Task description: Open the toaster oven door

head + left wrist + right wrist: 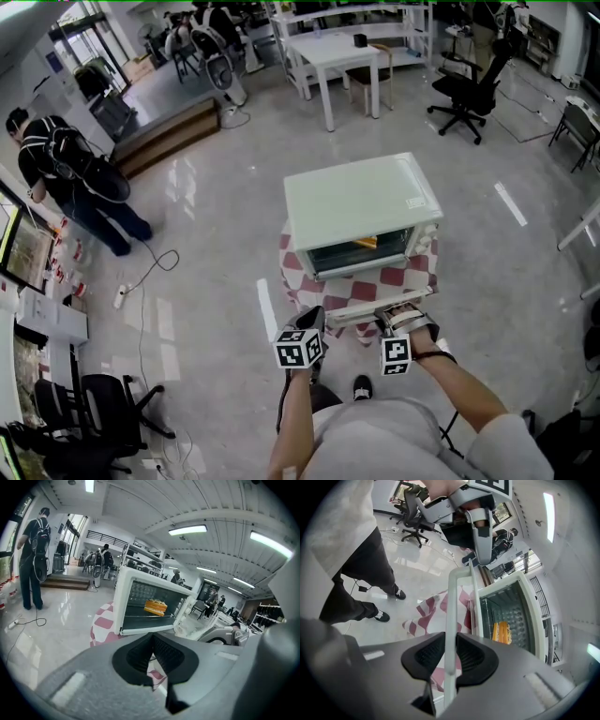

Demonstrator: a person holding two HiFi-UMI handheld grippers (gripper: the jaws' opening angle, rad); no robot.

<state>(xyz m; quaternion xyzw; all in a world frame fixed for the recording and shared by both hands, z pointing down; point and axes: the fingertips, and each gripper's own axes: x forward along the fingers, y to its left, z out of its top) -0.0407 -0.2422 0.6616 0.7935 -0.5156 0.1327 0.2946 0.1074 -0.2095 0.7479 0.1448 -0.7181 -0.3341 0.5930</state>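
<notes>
A white toaster oven (361, 202) stands on a small round table under a red-and-white checked cloth (394, 279). Its door (366, 312) hangs open toward me, and an orange-topped piece of food (155, 607) lies on the rack inside. My right gripper (450, 641) is shut on the door's white handle bar (452, 606), which runs up between its pads; in the head view the right gripper (398, 317) is at the door's right end. My left gripper (151, 637) hovers beside the door's left end, jaws together and nothing in them.
A person in dark clothes (66, 178) stands at the far left by a step. A cable (141, 281) trails on the glossy floor. Office chairs (469, 94) and a white table (342, 52) are behind the oven. Another chair (94, 412) is at the lower left.
</notes>
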